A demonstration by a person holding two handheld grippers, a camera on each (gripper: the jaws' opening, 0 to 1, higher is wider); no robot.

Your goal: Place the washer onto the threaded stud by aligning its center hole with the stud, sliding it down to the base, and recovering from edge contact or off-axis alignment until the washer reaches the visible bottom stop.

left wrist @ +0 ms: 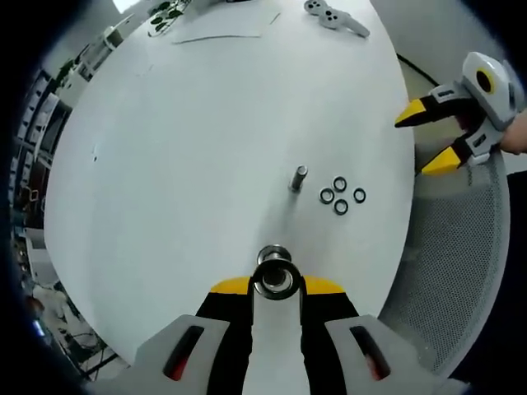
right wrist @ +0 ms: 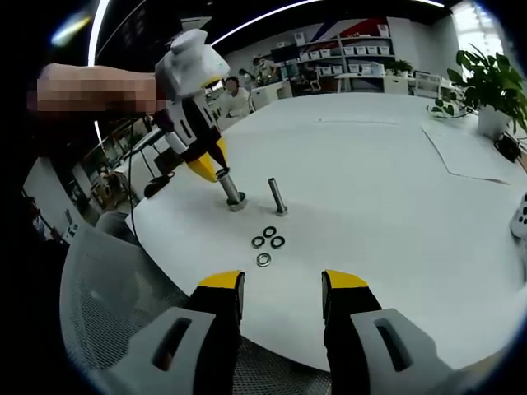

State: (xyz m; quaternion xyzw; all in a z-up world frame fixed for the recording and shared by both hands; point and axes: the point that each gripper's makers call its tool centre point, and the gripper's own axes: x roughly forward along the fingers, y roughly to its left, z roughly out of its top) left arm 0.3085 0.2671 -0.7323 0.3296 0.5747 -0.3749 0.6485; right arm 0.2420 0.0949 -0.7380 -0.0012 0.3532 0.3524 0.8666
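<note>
Two threaded studs stand upright on the round white table (left wrist: 206, 123). My left gripper (left wrist: 276, 285) is shut on the nearer stud (left wrist: 274, 278), seen end-on between its yellow tips. In the right gripper view the left gripper (right wrist: 210, 170) holds that stud (right wrist: 232, 192) by its top. The free stud (left wrist: 298, 178) (right wrist: 277, 197) stands just beyond. Several dark ring washers (left wrist: 341, 195) (right wrist: 268, 240) lie flat in a cluster beside it. My right gripper (right wrist: 282, 288) (left wrist: 412, 146) is open and holds nothing, hovering at the table's edge short of the washers.
A grey mesh chair (left wrist: 453, 255) (right wrist: 99, 288) sits beside the table edge under the right gripper. A white game controller (left wrist: 336, 16) and sheets of paper (right wrist: 469, 152) lie on the far side. A potted plant (right wrist: 492, 78) stands at the back right.
</note>
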